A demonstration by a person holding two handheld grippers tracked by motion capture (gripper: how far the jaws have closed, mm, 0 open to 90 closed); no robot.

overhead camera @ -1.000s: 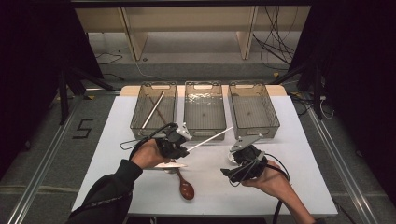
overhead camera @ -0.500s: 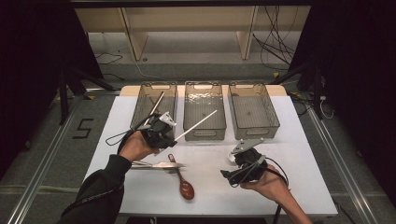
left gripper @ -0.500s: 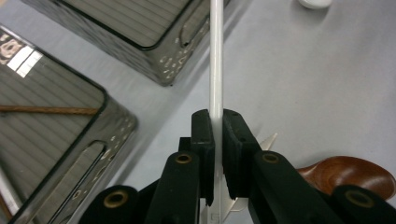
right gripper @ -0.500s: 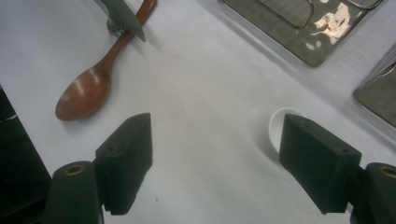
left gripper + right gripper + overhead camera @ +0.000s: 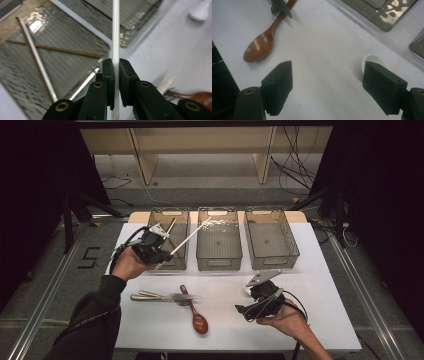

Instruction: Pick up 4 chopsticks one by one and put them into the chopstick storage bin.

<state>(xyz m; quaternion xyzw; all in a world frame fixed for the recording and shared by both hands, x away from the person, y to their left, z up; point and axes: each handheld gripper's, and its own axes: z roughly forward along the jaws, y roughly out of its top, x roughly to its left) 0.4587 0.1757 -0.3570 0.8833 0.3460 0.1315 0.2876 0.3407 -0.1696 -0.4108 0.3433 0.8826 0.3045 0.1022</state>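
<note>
White chopstick [image 5: 115, 37] is clamped in your left tool [image 5: 159, 254], tip angled out across the left bin [image 5: 165, 265] toward the middle bin [image 5: 219, 262]. Left bin already holds two sticks [image 5: 35, 56], so it looks like that's the drop spot. Swing the tip back over it, line the stick up with the bin's long side, lower, then release. Your right tool [image 5: 327, 87] has just been opening: jaws wide, nothing between them, hovering above the bench [image 5: 330, 285] beside a small white piece [image 5: 372, 61]. Wooden spoon [image 5: 196, 315] and fork [image 5: 155, 296] are left.
</note>
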